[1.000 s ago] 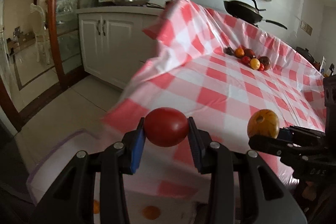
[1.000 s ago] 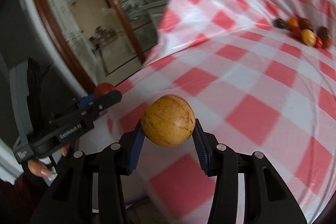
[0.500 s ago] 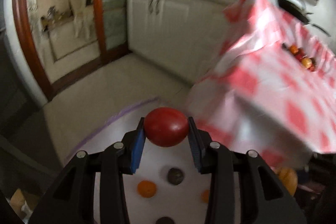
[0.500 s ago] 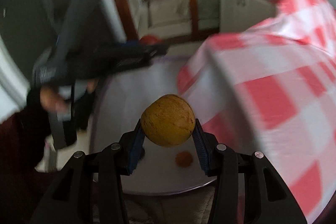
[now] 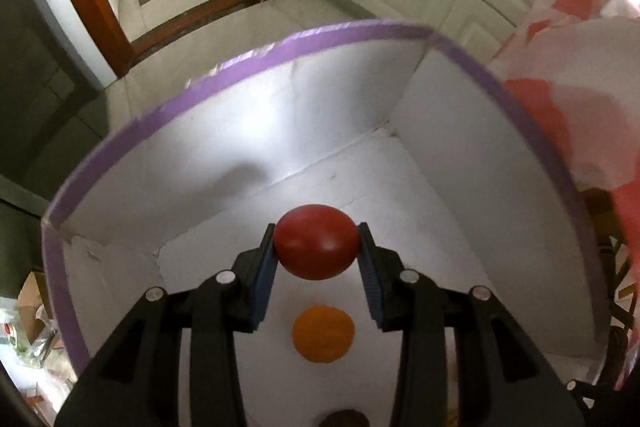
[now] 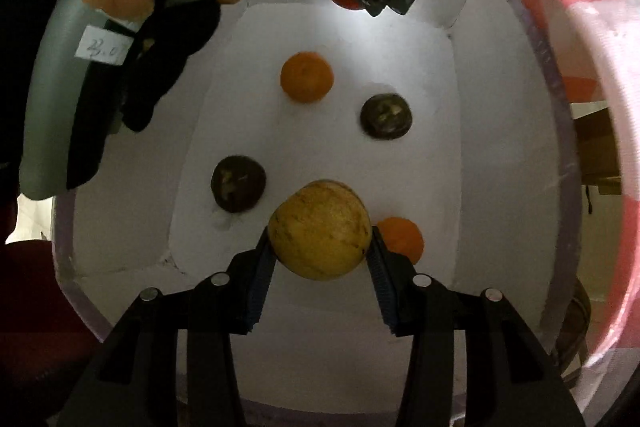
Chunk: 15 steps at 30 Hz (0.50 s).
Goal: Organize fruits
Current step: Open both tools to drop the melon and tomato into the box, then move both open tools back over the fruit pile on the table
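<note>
Fruits go into the white box (image 6: 500, 147) with the purple rim, both tools loaded above it.
The yellow fruit (image 6: 320, 229), round, firm and fairly heavy, sits clamped across its widest part in the right tool (image 6: 320, 251); the smaller, smooth, slippery red fruit (image 5: 316, 247) likewise in the left tool (image 5: 316, 255). A handwritten tag (image 6: 103, 50) is blurred.

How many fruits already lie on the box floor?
4: an orange at the far end, a dark fruit right of it, another dark fruit left, a second orange behind the right gripper. More may be hidden.
</note>
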Motion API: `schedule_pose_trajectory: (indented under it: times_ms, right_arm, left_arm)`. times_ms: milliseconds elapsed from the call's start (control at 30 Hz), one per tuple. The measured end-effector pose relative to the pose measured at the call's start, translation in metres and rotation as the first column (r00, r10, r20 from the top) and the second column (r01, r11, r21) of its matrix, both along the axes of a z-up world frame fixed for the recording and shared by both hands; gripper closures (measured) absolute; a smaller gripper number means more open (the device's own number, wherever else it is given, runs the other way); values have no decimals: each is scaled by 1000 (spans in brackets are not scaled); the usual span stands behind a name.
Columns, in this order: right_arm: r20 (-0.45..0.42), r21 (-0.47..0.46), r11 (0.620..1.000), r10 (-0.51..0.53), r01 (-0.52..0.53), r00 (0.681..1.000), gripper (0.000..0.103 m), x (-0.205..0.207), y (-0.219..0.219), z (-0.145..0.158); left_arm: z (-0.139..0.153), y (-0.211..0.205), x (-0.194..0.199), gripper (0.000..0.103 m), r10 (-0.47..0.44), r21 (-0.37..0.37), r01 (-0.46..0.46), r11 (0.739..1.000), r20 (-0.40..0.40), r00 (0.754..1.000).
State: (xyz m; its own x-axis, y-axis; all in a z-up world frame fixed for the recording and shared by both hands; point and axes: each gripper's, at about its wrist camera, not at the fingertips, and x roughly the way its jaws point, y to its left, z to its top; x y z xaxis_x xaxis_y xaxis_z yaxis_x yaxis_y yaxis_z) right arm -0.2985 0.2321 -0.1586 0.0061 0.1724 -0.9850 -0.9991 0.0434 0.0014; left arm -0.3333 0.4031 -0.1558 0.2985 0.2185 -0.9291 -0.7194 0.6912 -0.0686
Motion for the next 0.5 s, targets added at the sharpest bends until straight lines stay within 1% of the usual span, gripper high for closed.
schedule_pose_trajectory:
  times_ms: [100, 233, 300, 333, 367, 400, 433, 500]
  right_arm:
    - [-6, -16, 1000, -20, 20, 1000, 58, 3, 1, -3]
    - [-6, -26, 999, -42, 42, 999, 56, 9, -4, -4]
    - [-8, -25, 998, -56, 56, 998, 54, 12, -6, -3]
    - [-7, -17, 998, -62, 62, 998, 46, 14, -7, -1]
    - [-9, -7, 998, -65, 65, 998, 36, 15, -8, 1]
    - [-12, 8, 998, -67, 67, 998, 34, 16, -9, 4]
    - [-14, 19, 998, -67, 68, 998, 34, 15, -10, 7]
    - [-11, 36, 997, -66, 66, 998, 34, 15, -12, 12]
  left_arm:
    - [-5, -2, -3, 64, 10, -21, -10, 1000, -4, 1000]
    - [-3, -1, -1, 64, 19, -17, -19, 1000, -3, 1000]
    - [-4, -1, 1, 63, 25, -18, -25, 1000, -4, 1000]
    - [-4, -1, 1, 60, 26, -21, -27, 999, -6, 1000]
    - [-5, -3, 2, 55, 28, -22, -29, 999, -5, 1000]
    - [-4, -3, 2, 39, 35, -22, -35, 999, 0, 999]
    - [-2, -3, 1, 25, 47, -17, -47, 999, 6, 999]
    - [1, -1, -1, 24, 68, -11, -67, 998, 19, 998]
